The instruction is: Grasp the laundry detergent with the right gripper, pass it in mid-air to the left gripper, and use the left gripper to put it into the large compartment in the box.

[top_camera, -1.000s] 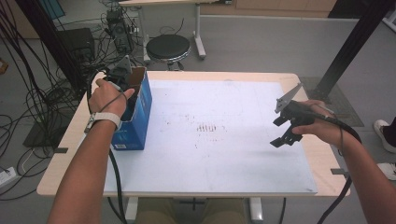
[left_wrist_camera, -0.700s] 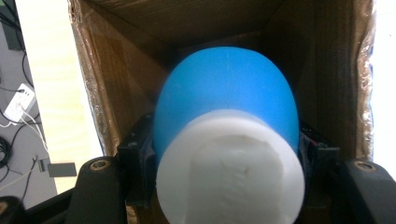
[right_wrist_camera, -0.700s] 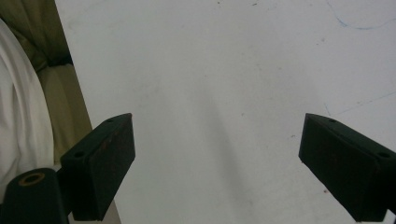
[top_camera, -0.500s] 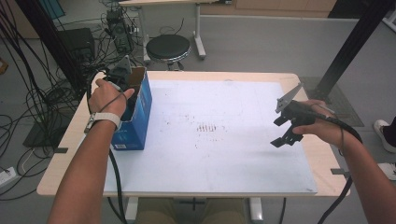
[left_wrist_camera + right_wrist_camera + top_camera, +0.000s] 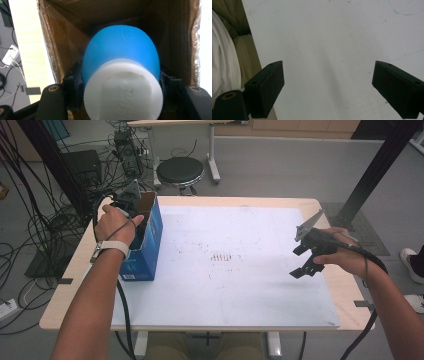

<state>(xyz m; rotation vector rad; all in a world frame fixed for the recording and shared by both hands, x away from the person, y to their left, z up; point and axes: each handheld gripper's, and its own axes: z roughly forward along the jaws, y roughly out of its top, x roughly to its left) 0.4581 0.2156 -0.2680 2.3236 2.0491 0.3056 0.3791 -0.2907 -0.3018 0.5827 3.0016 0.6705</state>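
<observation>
A person sits at a light wooden table [image 5: 70, 285] covered by a white sheet [image 5: 240, 270], holding a two-jaw gripper in each hand. At about nine o'clock on the table stands an open blue cardboard box [image 5: 145, 247], its brown inside visible in the left gripper view [image 5: 60, 45]. The left gripper [image 5: 131, 204] reaches down into the box's open top, and its jaws are clamped on the sides of a blue rounded object with a white cap [image 5: 121, 82], perhaps a small bulb or bottle; its exact kind cannot be told. The object sits within the box's walls, above the dark bottom. The right gripper [image 5: 306, 255] hovers over the sheet at about three o'clock, well apart from the box, its jaws spread wide with nothing between them [image 5: 329, 90]. The step in hand seems to be either lifting the blue object out of the box or lowering it in; which one cannot be told. The next move likely calls for a straight vertical path, keeping the object clear of the cardboard walls.
</observation>
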